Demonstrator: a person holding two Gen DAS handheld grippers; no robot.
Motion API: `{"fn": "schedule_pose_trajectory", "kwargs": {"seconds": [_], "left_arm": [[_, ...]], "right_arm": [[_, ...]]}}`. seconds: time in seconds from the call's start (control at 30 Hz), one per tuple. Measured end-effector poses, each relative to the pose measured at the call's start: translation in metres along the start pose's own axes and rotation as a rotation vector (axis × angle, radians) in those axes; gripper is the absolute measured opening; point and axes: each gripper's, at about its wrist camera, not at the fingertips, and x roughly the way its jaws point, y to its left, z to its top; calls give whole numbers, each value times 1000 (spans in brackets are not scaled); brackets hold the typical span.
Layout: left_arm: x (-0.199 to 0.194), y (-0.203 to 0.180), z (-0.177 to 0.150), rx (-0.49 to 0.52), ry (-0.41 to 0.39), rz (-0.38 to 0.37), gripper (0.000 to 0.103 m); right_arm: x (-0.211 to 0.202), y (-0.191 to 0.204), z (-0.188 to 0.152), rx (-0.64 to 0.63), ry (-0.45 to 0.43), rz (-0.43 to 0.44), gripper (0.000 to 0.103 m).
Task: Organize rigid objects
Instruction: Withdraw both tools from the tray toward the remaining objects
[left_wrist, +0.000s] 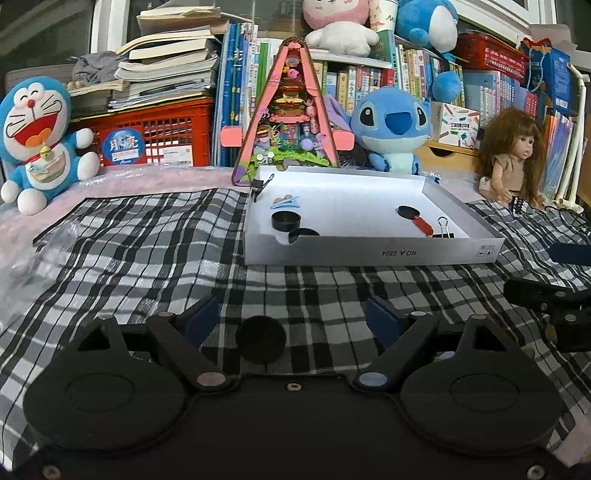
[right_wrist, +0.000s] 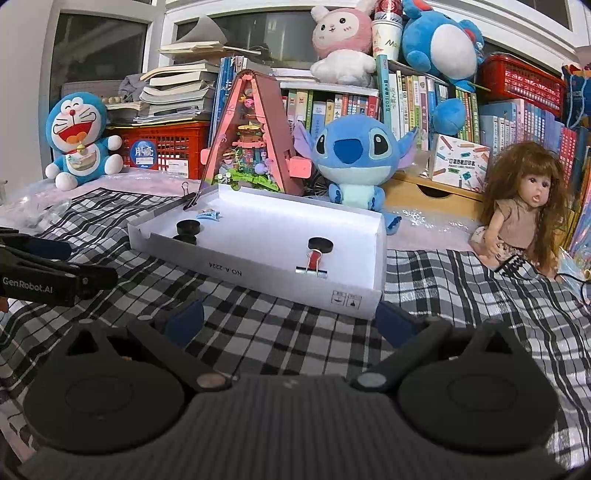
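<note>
Between our left gripper's (left_wrist: 293, 319) spread fingers sits a loose black cap (left_wrist: 260, 339), ungripped, bound for the white box (left_wrist: 373, 251); our right gripper (right_wrist: 291, 319) gapes empty.

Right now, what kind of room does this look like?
Probably a child's bedroom or playroom: plush toys such as the blue Stitch plush, a long-haired doll, and crowded shelves of children's books behind the checked cloth.

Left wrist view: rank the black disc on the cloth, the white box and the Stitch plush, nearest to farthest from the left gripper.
1. Black disc, on the cloth between the open left gripper's fingers.
2. White box, ahead, centre.
3. Stitch plush, behind the box, right of centre.
</note>
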Motion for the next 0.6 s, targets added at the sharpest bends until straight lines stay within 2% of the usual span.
{"fn": "schedule_pose_trajectory", "kwargs": {"seconds": [0.27, 0.6], "left_arm": [[-11, 3, -15, -32, -40, 30, 86], [-15, 3, -21, -16, -26, 49, 86]], "right_arm": [[-9, -4, -17, 31, -7, -22, 103], [-24, -11, -36, 38, -23, -60, 103]]}}
